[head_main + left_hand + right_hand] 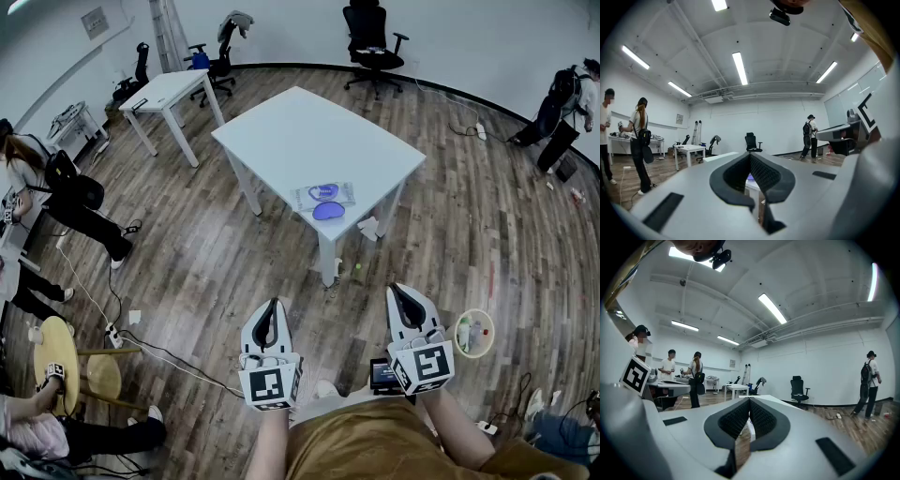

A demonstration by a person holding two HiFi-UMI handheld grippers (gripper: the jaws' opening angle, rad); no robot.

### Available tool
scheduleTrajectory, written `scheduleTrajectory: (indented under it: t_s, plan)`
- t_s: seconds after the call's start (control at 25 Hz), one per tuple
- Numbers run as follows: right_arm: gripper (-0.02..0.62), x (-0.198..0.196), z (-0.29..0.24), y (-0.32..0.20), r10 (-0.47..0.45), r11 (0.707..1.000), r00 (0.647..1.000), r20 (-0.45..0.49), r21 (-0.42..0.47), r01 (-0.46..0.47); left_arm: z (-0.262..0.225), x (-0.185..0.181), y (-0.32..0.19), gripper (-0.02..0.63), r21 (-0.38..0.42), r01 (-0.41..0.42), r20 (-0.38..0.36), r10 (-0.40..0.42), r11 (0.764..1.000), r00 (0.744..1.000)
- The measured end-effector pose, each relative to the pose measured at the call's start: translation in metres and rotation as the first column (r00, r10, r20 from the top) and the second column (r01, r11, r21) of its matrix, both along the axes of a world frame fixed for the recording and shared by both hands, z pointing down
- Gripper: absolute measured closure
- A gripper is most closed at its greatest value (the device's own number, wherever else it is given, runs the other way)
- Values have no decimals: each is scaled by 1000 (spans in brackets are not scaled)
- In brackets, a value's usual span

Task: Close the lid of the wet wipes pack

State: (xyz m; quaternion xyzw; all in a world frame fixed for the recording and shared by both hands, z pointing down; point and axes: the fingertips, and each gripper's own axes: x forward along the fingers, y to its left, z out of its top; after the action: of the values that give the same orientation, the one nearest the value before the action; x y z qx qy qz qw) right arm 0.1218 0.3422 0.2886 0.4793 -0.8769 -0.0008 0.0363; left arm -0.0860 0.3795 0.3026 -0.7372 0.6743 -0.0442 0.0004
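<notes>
A wet wipes pack (322, 195) lies near the front edge of the white table (300, 131), its purple lid (328, 211) flipped open toward me. Only a sliver of purple from the pack (748, 177) shows past the jaws in the left gripper view. My left gripper (273, 307) and right gripper (397, 292) are held low in front of my body, well short of the table. Each has its jaws shut with nothing between them. The left gripper (751, 155) and the right gripper (749, 401) each show pads touching at the tips.
A second white table (169, 91) and office chairs (373, 47) stand at the back. People stand at the left (66, 192) and far right (567, 98). A round basket (473, 333) of bottles sits on the wood floor by my right. Cables (150, 352) run across the floor at left.
</notes>
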Motion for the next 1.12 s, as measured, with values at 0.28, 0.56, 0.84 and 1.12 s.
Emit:
scheduleTrajectory:
  t_s: [0.28, 0.56, 0.84, 1.12]
  plan:
    - [589, 7, 8, 5, 25, 1000, 1000, -4, -12, -25, 15, -2, 5, 604, -26, 3, -13, -3, 1000, 1000]
    - [589, 10, 13, -2, 34, 999, 999, 4, -33, -34, 17, 3, -3, 604, -43, -4, -28, 3, 999, 1000]
    - [589, -2, 17, -36, -4, 999, 1000, 28, -39, 5, 18, 0, -33, 604, -46, 18, -17, -19, 999, 1000]
    - [589, 6, 26, -86, -10, 999, 999, 33, -48, 12, 17, 7, -82, 604, -40, 27, 1, -26, 999, 1000]
